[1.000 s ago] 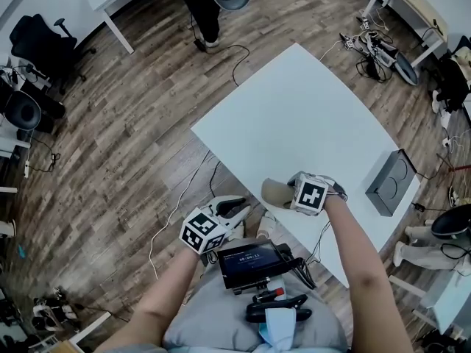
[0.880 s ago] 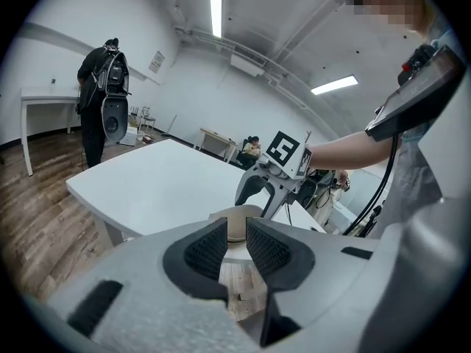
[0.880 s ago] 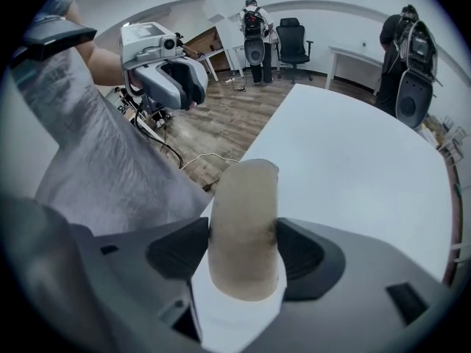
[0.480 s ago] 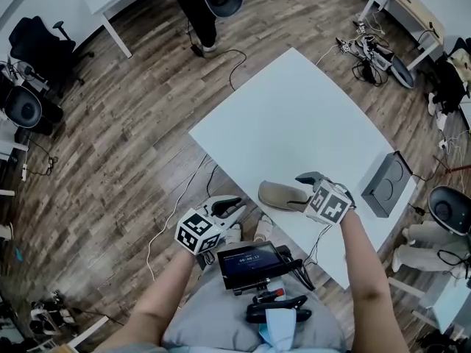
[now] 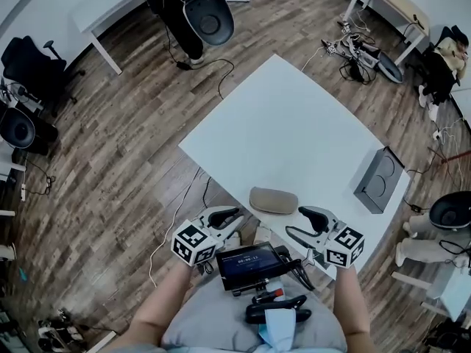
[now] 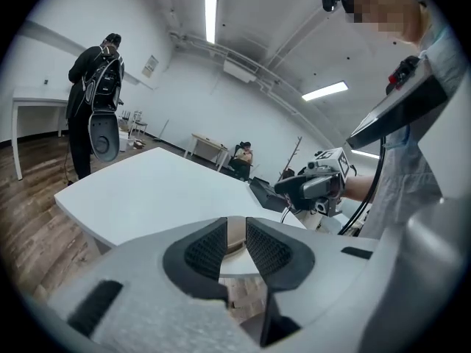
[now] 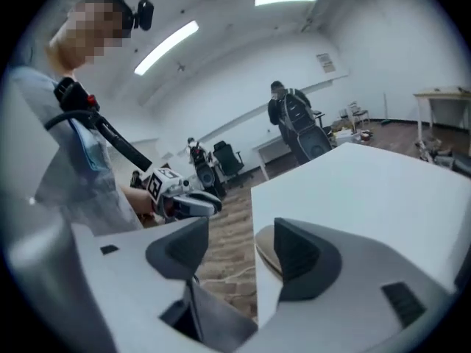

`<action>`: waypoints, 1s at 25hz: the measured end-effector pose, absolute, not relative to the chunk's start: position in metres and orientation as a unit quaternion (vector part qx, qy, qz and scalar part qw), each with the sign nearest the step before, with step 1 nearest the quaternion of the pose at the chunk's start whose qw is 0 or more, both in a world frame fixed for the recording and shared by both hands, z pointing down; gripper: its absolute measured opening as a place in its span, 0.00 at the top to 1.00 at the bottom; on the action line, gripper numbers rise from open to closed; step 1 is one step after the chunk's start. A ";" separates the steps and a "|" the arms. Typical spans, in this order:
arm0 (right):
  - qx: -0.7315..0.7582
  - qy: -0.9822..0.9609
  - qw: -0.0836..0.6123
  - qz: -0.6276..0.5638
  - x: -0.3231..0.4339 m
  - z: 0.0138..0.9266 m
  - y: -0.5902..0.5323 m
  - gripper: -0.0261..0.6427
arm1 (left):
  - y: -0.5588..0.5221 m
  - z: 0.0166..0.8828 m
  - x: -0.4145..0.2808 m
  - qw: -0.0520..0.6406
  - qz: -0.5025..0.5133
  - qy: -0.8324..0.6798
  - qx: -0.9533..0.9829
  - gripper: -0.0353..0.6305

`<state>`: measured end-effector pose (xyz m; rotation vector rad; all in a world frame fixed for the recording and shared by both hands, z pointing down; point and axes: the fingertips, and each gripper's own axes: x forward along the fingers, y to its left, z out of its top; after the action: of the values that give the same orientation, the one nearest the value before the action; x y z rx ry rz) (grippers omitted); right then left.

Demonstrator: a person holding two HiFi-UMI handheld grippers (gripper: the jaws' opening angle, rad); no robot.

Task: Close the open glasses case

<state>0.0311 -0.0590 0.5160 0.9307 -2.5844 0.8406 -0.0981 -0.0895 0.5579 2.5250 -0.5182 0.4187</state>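
The tan glasses case (image 5: 274,200) lies closed near the front edge of the white table (image 5: 294,123). My right gripper (image 5: 300,223) is off it, just to its right over the table edge, with its jaws wide apart and empty. In the right gripper view the case (image 7: 266,254) shows behind the gap of that gripper (image 7: 239,245). My left gripper (image 5: 237,219) hangs left of the case, off the table. A narrow gap stands between its pads (image 6: 207,248), with nothing held.
A black box (image 5: 379,179) stands at the table's right edge. A screen device (image 5: 250,263) hangs at my chest. An office chair (image 5: 210,17) and a person stand beyond the table's far side, with cables on the wood floor.
My right gripper has come off the case, pulled back toward me and rolled. The case now lies free and closed on the table. The left gripper has barely moved.
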 end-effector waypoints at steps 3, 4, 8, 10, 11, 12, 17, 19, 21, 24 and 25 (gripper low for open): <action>0.335 -0.883 0.065 0.324 0.028 0.511 -0.044 0.56 | -0.080 0.554 -0.091 0.268 0.151 -0.176 0.935 0.82; 0.333 -0.881 0.055 0.332 0.026 0.513 -0.038 0.56 | -0.077 0.552 -0.088 0.270 0.149 -0.169 0.936 0.82; 0.312 -0.888 0.044 0.336 0.017 0.520 -0.022 0.58 | -0.066 0.548 -0.077 0.266 0.145 -0.137 0.943 0.82; 0.306 -0.893 0.032 0.327 0.017 0.518 -0.019 0.85 | -0.062 0.547 -0.072 0.259 0.146 -0.125 0.947 0.82; 0.300 -0.896 0.024 0.326 0.017 0.518 -0.017 0.87 | -0.060 0.546 -0.069 0.257 0.146 -0.121 0.947 0.82; 0.292 -0.899 0.019 0.326 0.016 0.517 -0.015 0.89 | -0.059 0.545 -0.067 0.256 0.147 -0.118 0.948 0.82; 0.261 -0.914 0.032 0.309 0.005 0.514 -0.010 0.90 | -0.055 0.542 -0.058 0.253 0.153 -0.101 0.950 0.82; 0.260 -0.915 0.032 0.308 0.004 0.513 -0.011 0.90 | -0.054 0.542 -0.055 0.250 0.154 -0.096 0.951 0.82; 0.259 -0.915 0.032 0.308 0.004 0.513 -0.011 0.90 | -0.052 0.541 -0.052 0.248 0.155 -0.092 0.952 0.82; 0.255 -0.917 0.031 0.305 0.003 0.513 -0.010 0.90 | -0.051 0.542 -0.050 0.248 0.157 -0.091 0.952 0.82; 0.255 -0.917 0.030 0.305 0.003 0.513 -0.010 0.90 | -0.051 0.542 -0.049 0.248 0.158 -0.092 0.951 0.82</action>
<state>0.0033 -0.0103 0.5126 0.7869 -2.8263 0.9396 -0.0492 -0.0506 0.5423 2.5936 -0.2498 0.4297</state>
